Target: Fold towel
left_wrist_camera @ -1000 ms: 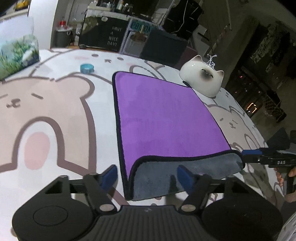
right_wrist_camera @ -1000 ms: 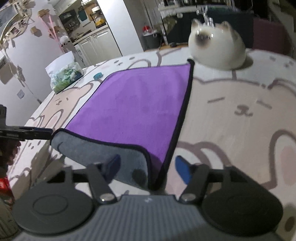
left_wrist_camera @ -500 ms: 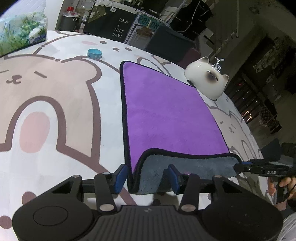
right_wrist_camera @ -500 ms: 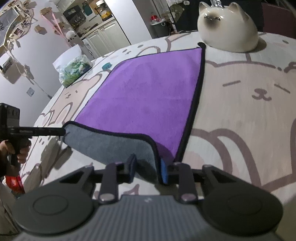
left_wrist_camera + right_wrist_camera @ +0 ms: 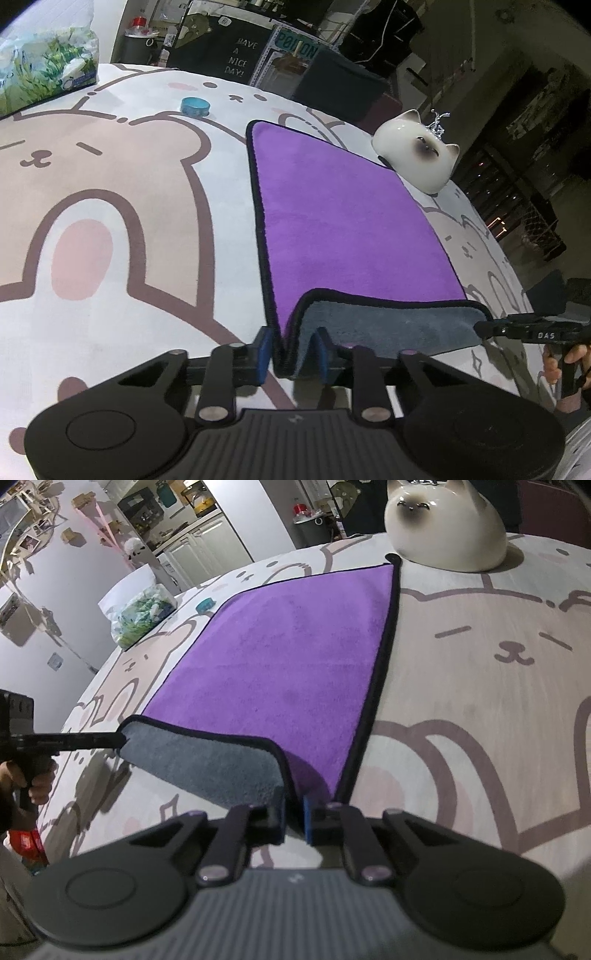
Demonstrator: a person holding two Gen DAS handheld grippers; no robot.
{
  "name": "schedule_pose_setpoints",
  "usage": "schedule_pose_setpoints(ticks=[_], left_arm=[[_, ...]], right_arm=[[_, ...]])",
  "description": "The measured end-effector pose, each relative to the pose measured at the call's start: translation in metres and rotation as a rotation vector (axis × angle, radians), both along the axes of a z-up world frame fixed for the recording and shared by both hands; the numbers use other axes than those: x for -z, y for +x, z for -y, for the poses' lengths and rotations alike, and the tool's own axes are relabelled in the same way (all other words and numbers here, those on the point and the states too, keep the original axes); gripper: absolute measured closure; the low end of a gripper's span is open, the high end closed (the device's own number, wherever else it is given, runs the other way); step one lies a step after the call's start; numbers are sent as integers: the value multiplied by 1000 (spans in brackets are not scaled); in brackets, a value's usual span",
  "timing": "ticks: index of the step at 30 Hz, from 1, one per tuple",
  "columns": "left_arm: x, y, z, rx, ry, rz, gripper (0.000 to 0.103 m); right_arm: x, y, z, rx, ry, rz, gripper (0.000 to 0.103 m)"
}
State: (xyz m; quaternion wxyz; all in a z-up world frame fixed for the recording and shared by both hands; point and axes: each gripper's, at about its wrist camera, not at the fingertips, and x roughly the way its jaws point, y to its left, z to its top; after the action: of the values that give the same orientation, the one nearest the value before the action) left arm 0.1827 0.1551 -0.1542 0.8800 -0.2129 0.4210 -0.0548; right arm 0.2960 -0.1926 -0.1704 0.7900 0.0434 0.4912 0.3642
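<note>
Left gripper (image 5: pixel 291 352): closed on the near left corner of the towel (image 5: pixel 343 229); the black-bound edge is pinched between the blue pads, with grey underside bunched between them. In the right wrist view it is seen side-on (image 5: pixel 110 740), its tip at the raised grey corner.
Right gripper (image 5: pixel 293 823): closed on the near right corner of the towel (image 5: pixel 295 657); the hem is clamped between the pads. In the left wrist view it is seen from the side (image 5: pixel 491 326), its tip touching the grey flap.
Towel: spread purple side up on the worktop (image 5: pixel 110 206); the near edge is lifted and turned back, so a grey band is shown along the front. The far edge lies flat.
Worktop: covered by a cloth printed with beige bears outlined in brown.
Cat figure (image 5: pixel 417 155): white ceramic with a dark face, set just beside the far right corner of the towel; whether it touches the hem cannot be told.
Blue tin (image 5: pixel 195 106): small, round, placed beyond the far left corner, apart from the towel.
Tissue pack (image 5: pixel 44 70): green-and-white wrapper, at the far left of the worktop.
Writing: "HAVE A NICE DAY!" is read on a dark board (image 5: pixel 236 55) behind the worktop; "DAS" is marked on the right gripper's arm.
</note>
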Motion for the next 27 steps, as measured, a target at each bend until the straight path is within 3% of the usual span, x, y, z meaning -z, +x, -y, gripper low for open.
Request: schedule_pose_setpoints(ticks=[9,15,21,27], left_arm=[[-9,3,8,55,61,44,81],[-14,14,2,49,-2,87,81],[1,16,7,94,-51,7,81],[4,6,2,91,-59,9,81]], right_arm=[[-1,0,-2,-12,-4,1,93],[0,2,-1,-8,3,-6,93],[1,2,-1,-6,2,-9,93],[1,2,-1,-7,0,-8,93]])
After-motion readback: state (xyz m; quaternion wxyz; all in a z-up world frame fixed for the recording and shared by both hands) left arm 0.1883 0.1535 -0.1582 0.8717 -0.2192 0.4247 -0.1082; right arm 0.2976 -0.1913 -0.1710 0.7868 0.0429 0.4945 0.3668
